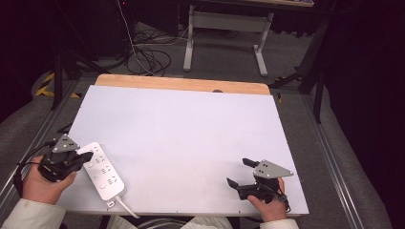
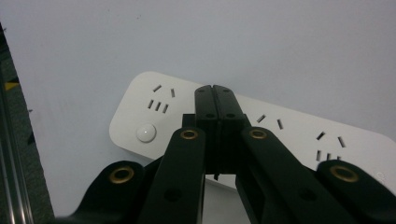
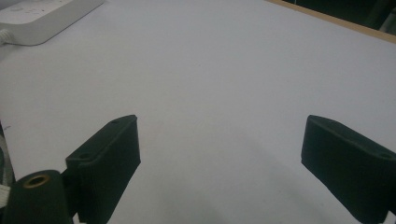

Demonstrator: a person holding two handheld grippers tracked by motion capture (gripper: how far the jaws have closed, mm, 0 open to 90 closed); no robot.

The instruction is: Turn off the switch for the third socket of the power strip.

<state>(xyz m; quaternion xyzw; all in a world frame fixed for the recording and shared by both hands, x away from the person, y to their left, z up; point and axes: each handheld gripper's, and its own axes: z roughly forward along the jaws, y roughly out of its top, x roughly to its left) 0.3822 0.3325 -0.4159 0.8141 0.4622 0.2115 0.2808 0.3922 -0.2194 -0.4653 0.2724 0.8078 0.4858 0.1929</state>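
Power strip lies flat on the white table, at the near left corner, just under and ahead of the left gripper. In the left gripper view that gripper's jaws are pressed together with nothing between them, and their joined tips sit over the strip's top face, between the socket group nearest the round button and the next group along. The right gripper rests well apart near the right corner, jaws spread wide and holding nothing, with bare table ahead of them and the strip's end far off to their upper left.

The step looks like a push or a press with the closed tips, either on the strip's body or toward the button, which lies off to the left of the tips. To do it well, I would keep the jaws flat and centred across the strip's width so it slides straight and does not pivot about its cord; a push near one end would likely swing it. If the button is the aim, the tips need to shift left first.

Whether the tips actually touch the strip or hover just above it cannot be told. The strip's near edge is hidden behind the jaw arms, its far right end is cut off, and the cord runs off the table edge.
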